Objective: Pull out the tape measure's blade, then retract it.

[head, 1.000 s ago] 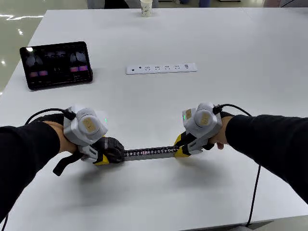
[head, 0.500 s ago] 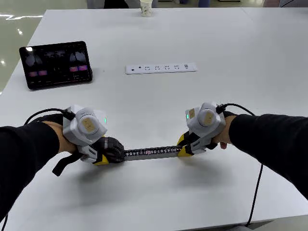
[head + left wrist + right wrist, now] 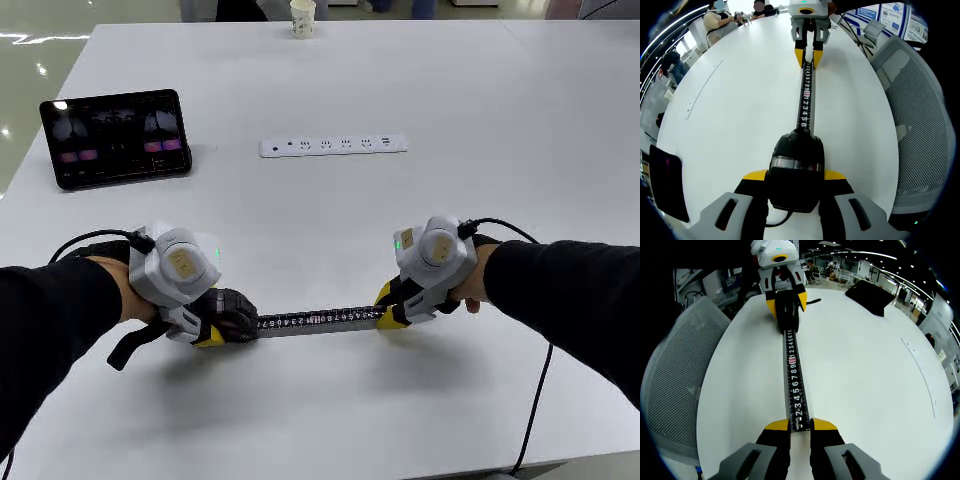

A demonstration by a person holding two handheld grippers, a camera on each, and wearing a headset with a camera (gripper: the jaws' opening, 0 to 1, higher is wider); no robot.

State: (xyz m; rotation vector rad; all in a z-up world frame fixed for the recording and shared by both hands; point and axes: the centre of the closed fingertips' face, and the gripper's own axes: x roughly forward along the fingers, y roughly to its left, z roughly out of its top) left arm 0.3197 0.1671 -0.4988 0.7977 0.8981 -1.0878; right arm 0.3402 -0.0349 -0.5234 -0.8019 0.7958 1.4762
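Observation:
A black tape measure case (image 3: 228, 313) (image 3: 796, 167) rests on the white table, and my left gripper (image 3: 212, 330) (image 3: 795, 175) is shut on it. Its grey numbered blade (image 3: 318, 319) (image 3: 805, 97) (image 3: 793, 380) runs out to the right along the table. My right gripper (image 3: 388, 316) (image 3: 800, 425) is shut on the blade's tip. In the left gripper view the right gripper (image 3: 808, 54) faces me at the blade's far end. In the right gripper view the left gripper (image 3: 786, 302) holds the case (image 3: 786, 310) at the far end.
A black tablet (image 3: 115, 136) stands at the back left and a white power strip (image 3: 333, 146) lies mid-table. A paper cup (image 3: 303, 16) is at the far edge. A grey mesh chair (image 3: 912, 115) (image 3: 680, 365) stands beside the table. A black cable (image 3: 535, 400) trails off the right arm.
My right gripper has moved right with the blade tip, so more blade shows between the grippers. The left gripper and the case have stayed put.

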